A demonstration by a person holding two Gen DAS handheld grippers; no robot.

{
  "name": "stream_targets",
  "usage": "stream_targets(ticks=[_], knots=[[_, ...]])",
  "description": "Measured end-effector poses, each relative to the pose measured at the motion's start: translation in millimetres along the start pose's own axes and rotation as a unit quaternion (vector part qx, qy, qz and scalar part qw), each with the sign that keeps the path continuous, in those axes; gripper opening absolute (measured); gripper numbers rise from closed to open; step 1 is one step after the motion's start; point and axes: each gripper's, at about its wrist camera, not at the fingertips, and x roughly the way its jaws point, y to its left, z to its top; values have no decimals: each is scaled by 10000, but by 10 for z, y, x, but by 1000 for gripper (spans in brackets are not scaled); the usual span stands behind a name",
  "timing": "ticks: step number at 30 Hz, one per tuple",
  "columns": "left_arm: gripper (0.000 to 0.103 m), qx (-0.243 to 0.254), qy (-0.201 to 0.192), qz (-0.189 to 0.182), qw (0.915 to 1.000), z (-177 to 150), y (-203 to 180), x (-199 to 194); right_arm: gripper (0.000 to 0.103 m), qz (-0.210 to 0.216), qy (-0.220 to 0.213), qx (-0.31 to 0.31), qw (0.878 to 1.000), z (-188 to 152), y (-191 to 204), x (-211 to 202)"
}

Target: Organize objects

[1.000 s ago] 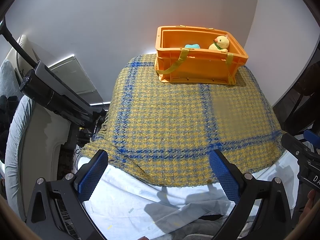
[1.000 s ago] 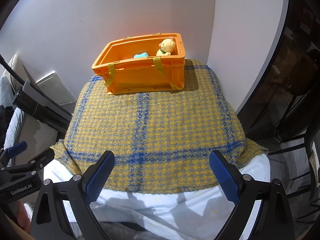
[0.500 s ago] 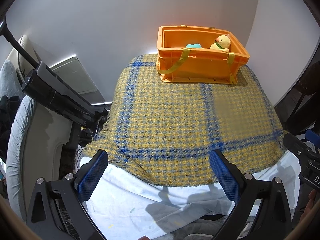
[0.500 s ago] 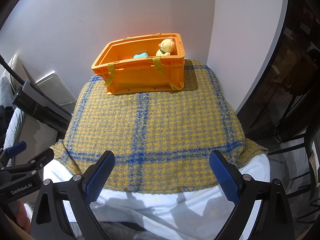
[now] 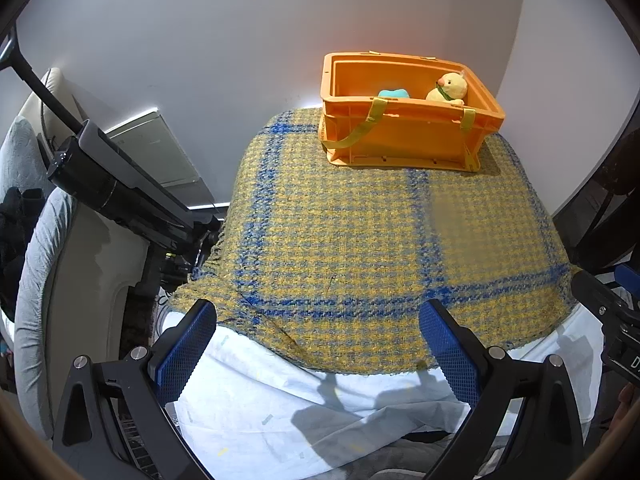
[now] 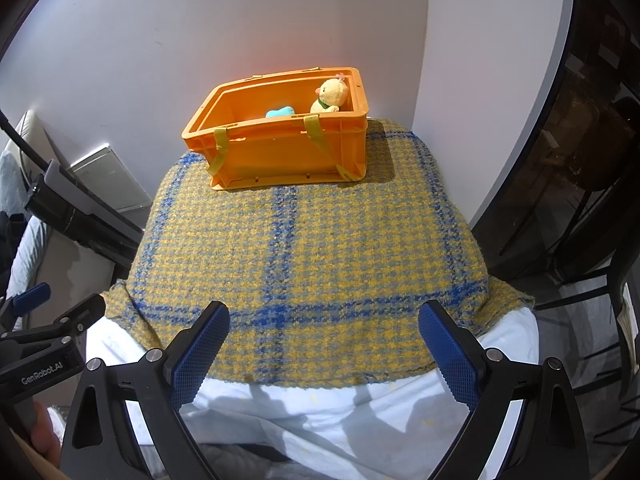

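Both tools hang back at the near edge of the tabletop (image 5: pixel 360 220), which is draped in a yellow-and-blue checked blanket (image 6: pixel 312 248) over a white sheet (image 6: pixel 320 412). The left hand-held gripper (image 5: pixel 318 344) has its blue pads spread wide with nothing between them, and the right hand-held gripper (image 6: pixel 324 352) is spread just as wide and equally empty.

The orange crate (image 5: pixel 404 128) sits at the far end of the blanket, close to the wall (image 5: pixel 240 40), probably put there to leave the nearer cloth free as working space. Inside it a yellow plush duck (image 6: pixel 331 96) leans upright against the right-hand corner, its head above the rim, and a small turquoise toy (image 6: pixel 280 112) lies lower down beside it (only its top shows over the wall). Olive straps (image 5: pixel 356 130) hang down the crate's front face.

No loose item is visible anywhere on the cloth, so by my reading the sorting is finished or nearly so: everything in sight that could be gathered is in the crate. The wide-open, withdrawn stance of both tools fits that judgement, since neither is lined up on anything. To the left, off the tabletop, stand a dark tripod-like arm (image 5: pixel 120 192) and a pale cushioned seat (image 5: pixel 36 280), neither part of the job.
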Motion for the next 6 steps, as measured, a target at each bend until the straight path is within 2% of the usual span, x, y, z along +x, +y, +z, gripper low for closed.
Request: stream_targets(ticks=[6], knots=[[103,25,-38,29,10000,-9,-16,-7,96,-71,-67,-57,9999,-9,29,-23]])
